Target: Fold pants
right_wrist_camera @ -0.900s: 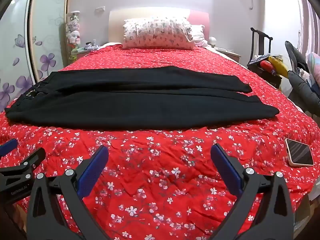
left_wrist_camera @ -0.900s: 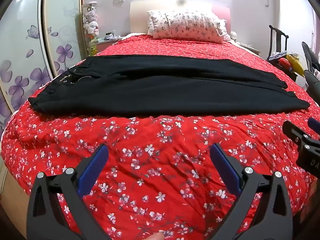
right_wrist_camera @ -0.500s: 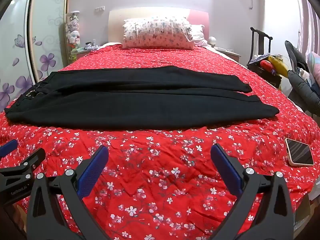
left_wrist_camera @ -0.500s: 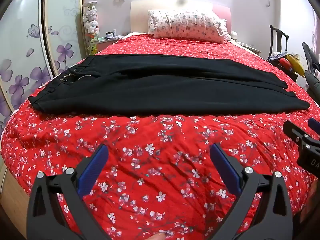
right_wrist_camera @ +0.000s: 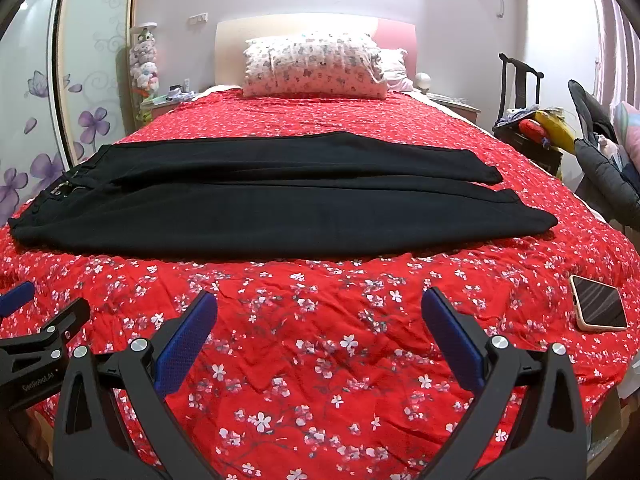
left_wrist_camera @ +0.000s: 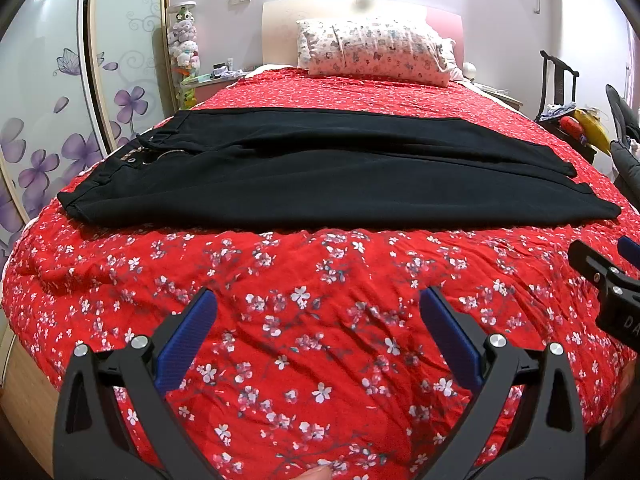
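Black pants (left_wrist_camera: 320,172) (right_wrist_camera: 272,204) lie flat across the red flowered bedspread (left_wrist_camera: 320,280) (right_wrist_camera: 320,300), waistband at the left, both leg ends at the right, one leg alongside the other. My left gripper (left_wrist_camera: 318,312) hovers open over the bare bedspread in front of the pants, nothing between its blue pads. My right gripper (right_wrist_camera: 319,312) is likewise open and empty, short of the pants' near edge. Each gripper shows at the edge of the other's view: the right gripper (left_wrist_camera: 608,280) at the right edge, the left gripper (right_wrist_camera: 36,336) at the left edge.
A phone (right_wrist_camera: 599,308) lies on the bedspread at the right, near the bed's edge. A patterned pillow (right_wrist_camera: 316,66) rests at the headboard. A wardrobe with purple flowers (left_wrist_camera: 60,120) stands left; a chair with clothes and bags (right_wrist_camera: 560,132) stands right.
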Action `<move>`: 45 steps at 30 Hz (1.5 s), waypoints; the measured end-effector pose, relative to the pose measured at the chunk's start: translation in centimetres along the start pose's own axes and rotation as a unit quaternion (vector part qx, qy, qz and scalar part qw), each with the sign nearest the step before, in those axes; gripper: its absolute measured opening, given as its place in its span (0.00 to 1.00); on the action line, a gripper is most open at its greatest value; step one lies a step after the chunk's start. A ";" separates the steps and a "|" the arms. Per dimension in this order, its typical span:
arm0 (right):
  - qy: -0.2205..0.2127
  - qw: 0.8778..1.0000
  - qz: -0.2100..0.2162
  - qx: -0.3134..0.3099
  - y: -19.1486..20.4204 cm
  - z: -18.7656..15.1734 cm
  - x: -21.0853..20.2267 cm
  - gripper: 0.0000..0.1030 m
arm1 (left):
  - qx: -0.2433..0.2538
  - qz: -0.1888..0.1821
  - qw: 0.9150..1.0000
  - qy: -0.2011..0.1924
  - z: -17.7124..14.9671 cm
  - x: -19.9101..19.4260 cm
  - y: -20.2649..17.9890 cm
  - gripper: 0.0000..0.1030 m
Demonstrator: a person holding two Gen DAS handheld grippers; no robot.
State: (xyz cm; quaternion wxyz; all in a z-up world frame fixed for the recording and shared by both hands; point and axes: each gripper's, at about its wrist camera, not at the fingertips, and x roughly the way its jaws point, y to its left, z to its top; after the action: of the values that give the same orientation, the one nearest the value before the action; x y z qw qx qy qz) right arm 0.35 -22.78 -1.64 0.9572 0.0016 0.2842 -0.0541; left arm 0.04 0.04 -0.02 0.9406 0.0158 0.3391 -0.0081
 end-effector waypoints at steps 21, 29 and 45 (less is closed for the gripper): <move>0.000 1.000 0.001 0.003 -0.3 -0.1 0.0 0.99 | -0.001 -0.001 1.000 0.000 0.0 0.0 0.0 0.98; 0.000 1.000 0.001 0.003 -0.3 -0.1 0.0 0.99 | -0.001 -0.001 1.000 0.000 0.0 0.0 0.0 0.98; 0.000 1.000 0.001 0.004 -0.3 -0.1 0.1 0.99 | -0.002 -0.002 1.000 0.000 0.0 0.0 0.0 0.98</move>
State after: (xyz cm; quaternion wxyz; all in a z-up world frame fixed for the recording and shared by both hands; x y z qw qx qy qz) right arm 0.32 -23.13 -1.77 0.9572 0.0053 0.2844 -0.0542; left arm 0.04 0.06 -0.02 0.9405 0.0136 0.3395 -0.0090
